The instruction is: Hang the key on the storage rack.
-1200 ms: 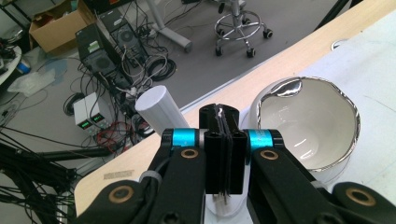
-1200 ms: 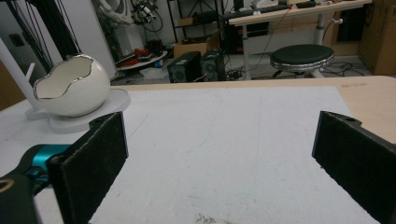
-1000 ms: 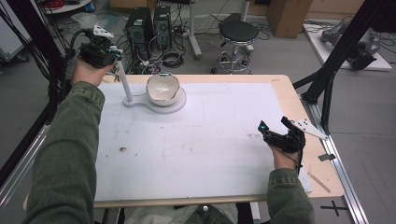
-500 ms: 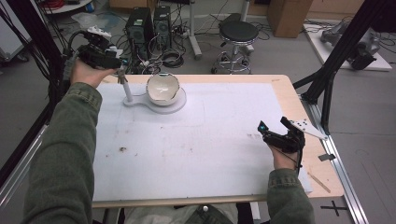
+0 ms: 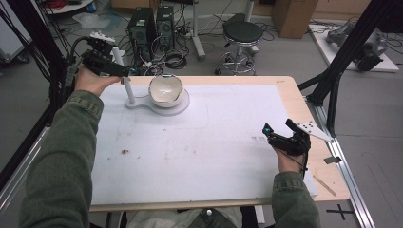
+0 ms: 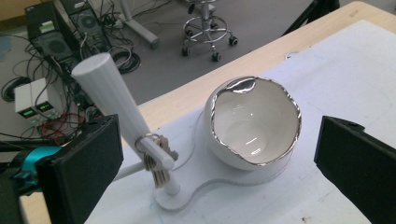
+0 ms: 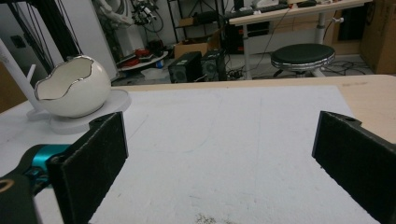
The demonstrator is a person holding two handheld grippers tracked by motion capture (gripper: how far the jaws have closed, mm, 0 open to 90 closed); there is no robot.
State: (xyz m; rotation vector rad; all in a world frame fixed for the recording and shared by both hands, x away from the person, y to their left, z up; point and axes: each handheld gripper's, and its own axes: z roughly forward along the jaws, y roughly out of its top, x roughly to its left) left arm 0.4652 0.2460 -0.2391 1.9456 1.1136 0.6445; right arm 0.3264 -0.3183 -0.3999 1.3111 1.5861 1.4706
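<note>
A white egg-shaped bowl (image 5: 166, 89) with a jagged silver rim sits on a flat white stand (image 5: 159, 108) at the table's far left. A slanted white post (image 5: 129, 91) rises from the stand. In the left gripper view a small bunch of keys (image 6: 154, 161) hangs on a side peg of the post (image 6: 112, 98), beside the bowl (image 6: 254, 123). My left gripper (image 5: 124, 71) hovers open above the post, its jaws framing keys and bowl (image 6: 217, 158). My right gripper (image 5: 279, 127) rests open near the table's right edge, nothing between its pads (image 7: 93, 158).
The white mat (image 5: 199, 142) covers most of the wooden table (image 5: 290, 95). A black frame leg (image 5: 332, 90) stands at the right edge. A stool (image 5: 242, 33), computer towers (image 5: 152, 23) and cables lie on the floor beyond the far edge.
My left gripper has shifted slightly over the post, staying open. The right gripper has not moved.
</note>
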